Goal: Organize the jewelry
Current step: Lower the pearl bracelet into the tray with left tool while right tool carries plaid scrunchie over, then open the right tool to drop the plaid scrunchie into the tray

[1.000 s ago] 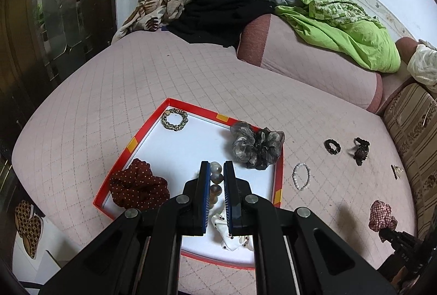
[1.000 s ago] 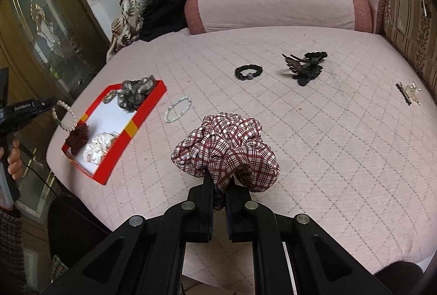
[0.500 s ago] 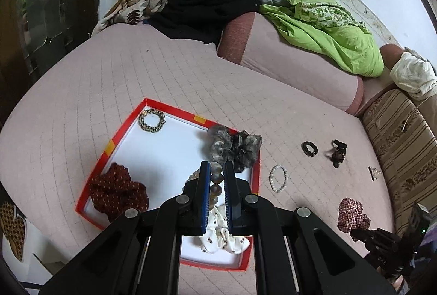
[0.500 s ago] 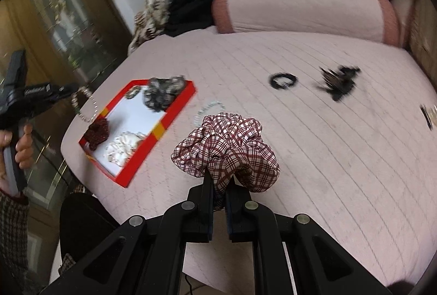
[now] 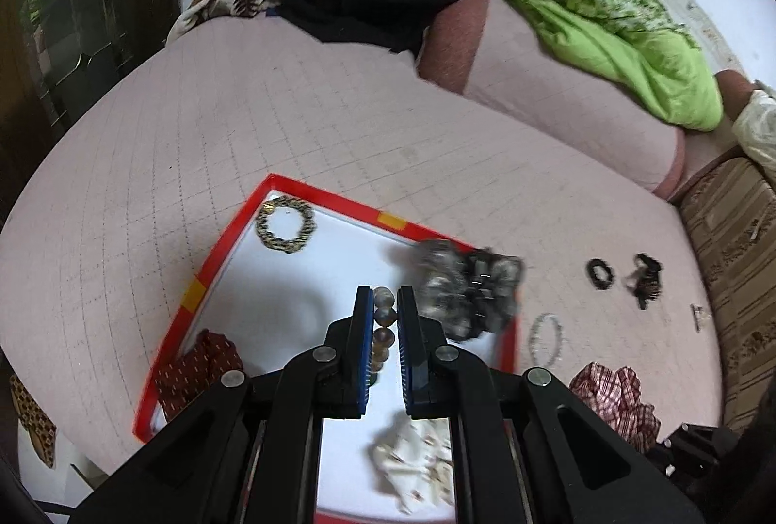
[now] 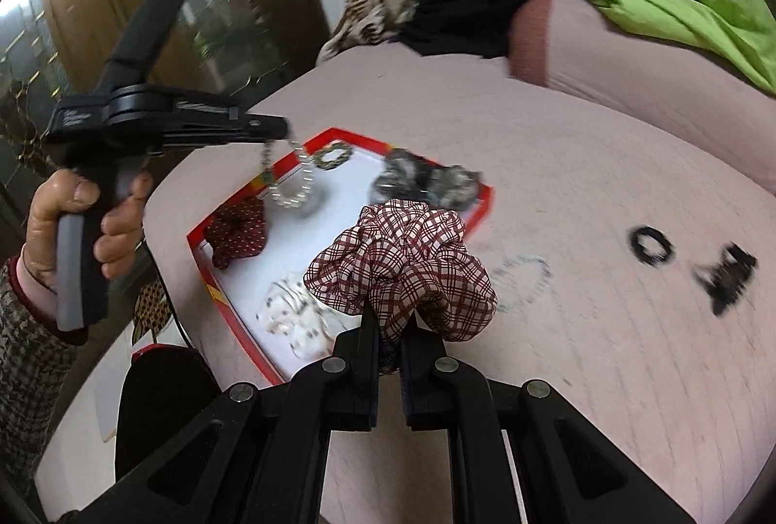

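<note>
On the pink bed (image 5: 291, 126) a red tray (image 5: 228, 243) lies near its front edge. The left gripper (image 5: 385, 306) pinches a bead bracelet (image 5: 383, 315) above the tray; the right gripper (image 6: 390, 325) clamps a plaid scrunchie (image 6: 402, 262) beside it. The two grippers might collide over the tray, or the bracelet could slip out.

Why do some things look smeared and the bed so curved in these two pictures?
Right wrist view: motion blur smears the black hair clip and the bead bracelet lying on the bed, while the plaid scrunchie stays sharp. Left wrist view: milder blur on the grey scrunchie. Both views: the fisheye lens bows the bed and darkens the corners.
</note>
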`<state>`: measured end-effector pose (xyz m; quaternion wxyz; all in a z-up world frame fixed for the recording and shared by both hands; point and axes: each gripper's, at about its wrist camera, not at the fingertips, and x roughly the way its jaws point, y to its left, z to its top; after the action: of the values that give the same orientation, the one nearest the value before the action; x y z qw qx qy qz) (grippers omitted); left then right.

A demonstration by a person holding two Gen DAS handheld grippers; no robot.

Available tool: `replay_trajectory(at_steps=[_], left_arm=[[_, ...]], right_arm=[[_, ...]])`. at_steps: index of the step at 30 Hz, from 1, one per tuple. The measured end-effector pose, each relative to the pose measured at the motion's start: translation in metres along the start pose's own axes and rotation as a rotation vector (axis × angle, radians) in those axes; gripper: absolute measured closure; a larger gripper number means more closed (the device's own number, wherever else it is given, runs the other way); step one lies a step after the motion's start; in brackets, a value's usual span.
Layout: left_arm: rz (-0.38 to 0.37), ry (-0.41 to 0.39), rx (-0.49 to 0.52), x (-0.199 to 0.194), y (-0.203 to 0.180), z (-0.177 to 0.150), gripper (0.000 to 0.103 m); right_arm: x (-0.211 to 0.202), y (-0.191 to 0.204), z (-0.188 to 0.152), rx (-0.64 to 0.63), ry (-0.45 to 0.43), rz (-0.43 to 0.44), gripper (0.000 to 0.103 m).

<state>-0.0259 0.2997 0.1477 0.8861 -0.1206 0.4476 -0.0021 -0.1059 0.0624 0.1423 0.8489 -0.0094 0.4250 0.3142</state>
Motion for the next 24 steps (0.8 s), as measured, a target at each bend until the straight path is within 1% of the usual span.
replay_trajectory(at_steps=[6,10,17,24], left_arm=[[0.045,0.047,-0.055,0.036,0.043,0.014,0.094],[0.073,0.075,-0.083,0.051,0.068,0.01,0.094],[0.087,0.086,-0.105,0.065,0.089,0.006,0.094],[0.083,0.089,-0.13,0.072,0.104,0.006,0.094]], right_arm=[[0.044,0.023,0.018,-0.029,0.044,0.037,0.095],[0.067,0.034,0.026,-0.036,0.066,0.058,0.095],[0.101,0.039,0.037,-0.012,0.113,0.097,0.095],[0.133,0.051,0.041,-0.01,0.164,0.106,0.095]])
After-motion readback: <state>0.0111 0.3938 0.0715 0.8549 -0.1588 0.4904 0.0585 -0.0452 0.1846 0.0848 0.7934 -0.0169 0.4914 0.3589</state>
